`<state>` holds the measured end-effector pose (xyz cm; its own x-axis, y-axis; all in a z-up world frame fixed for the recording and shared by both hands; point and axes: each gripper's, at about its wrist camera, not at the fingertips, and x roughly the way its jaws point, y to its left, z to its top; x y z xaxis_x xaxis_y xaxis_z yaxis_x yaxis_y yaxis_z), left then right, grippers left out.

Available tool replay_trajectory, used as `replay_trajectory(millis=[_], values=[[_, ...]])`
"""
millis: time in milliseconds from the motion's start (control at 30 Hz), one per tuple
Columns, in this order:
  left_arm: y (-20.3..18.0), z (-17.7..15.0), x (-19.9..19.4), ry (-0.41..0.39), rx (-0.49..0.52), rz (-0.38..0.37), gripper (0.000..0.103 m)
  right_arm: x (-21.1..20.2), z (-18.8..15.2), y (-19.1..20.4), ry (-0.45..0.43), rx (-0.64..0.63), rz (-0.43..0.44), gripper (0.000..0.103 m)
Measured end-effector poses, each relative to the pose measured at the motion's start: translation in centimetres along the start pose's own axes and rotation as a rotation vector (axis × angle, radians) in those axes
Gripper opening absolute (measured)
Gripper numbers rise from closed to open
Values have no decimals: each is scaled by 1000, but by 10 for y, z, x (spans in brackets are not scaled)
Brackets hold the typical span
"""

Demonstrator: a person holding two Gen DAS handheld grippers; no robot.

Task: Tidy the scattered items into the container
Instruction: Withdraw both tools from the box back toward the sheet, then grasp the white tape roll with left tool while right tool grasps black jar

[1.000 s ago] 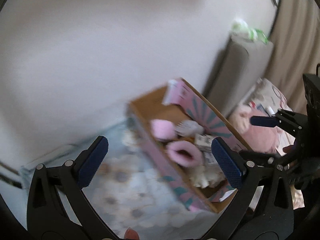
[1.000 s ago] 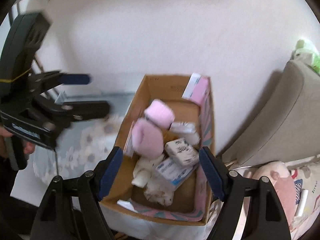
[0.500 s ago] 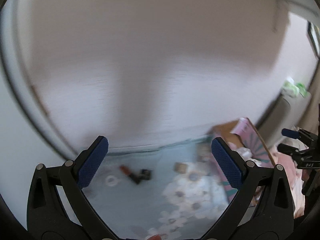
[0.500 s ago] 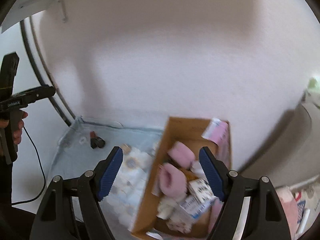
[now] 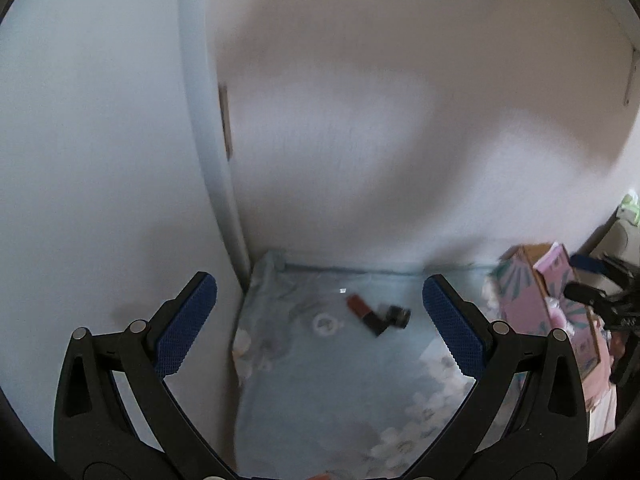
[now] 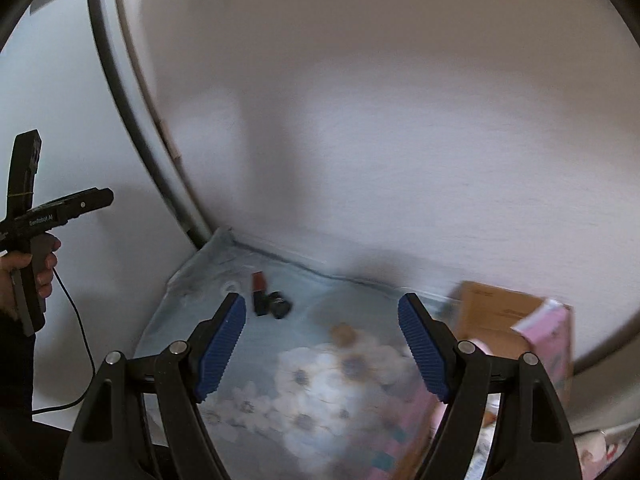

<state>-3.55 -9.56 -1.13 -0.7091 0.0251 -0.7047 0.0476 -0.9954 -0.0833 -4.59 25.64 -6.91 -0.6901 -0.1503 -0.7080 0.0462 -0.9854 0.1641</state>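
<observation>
A red-brown lipstick tube (image 5: 362, 309) and its black cap (image 5: 396, 317) lie on the pale blue floral mat (image 5: 340, 380) near the wall corner, with a small white ring (image 5: 327, 324) beside them. They also show in the right wrist view: lipstick (image 6: 259, 286), cap (image 6: 280, 305). The pink cardboard box (image 5: 548, 304) with several items stands at the right; its far end shows in the right wrist view (image 6: 500, 316). My left gripper (image 5: 320, 324) is open and empty above the mat. My right gripper (image 6: 322, 344) is open and empty, left of the box.
A white wall rises behind the mat, with a door frame (image 5: 208, 152) at the left corner. The other gripper (image 5: 600, 300) shows at the right edge over the box. A cable (image 6: 76, 340) hangs from the left hand's gripper (image 6: 36, 216).
Both grippers have swung left, away from the box, and pulled back. The box has slid to the right edge of each view and the lipstick corner has come into view.
</observation>
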Motion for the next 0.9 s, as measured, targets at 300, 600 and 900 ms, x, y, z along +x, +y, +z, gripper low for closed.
replay_trajectory(millis=[300,600,900], values=[[-23,-72,103,107,148,-115,93,107,6,31,115,-228,130,75],[-29,-106,203,157,217,-117,75,214,-27,49,272,-449,128,72],[-14,-110,231,197,199,-125,73,259,-38,47,339,-564,142,58]])
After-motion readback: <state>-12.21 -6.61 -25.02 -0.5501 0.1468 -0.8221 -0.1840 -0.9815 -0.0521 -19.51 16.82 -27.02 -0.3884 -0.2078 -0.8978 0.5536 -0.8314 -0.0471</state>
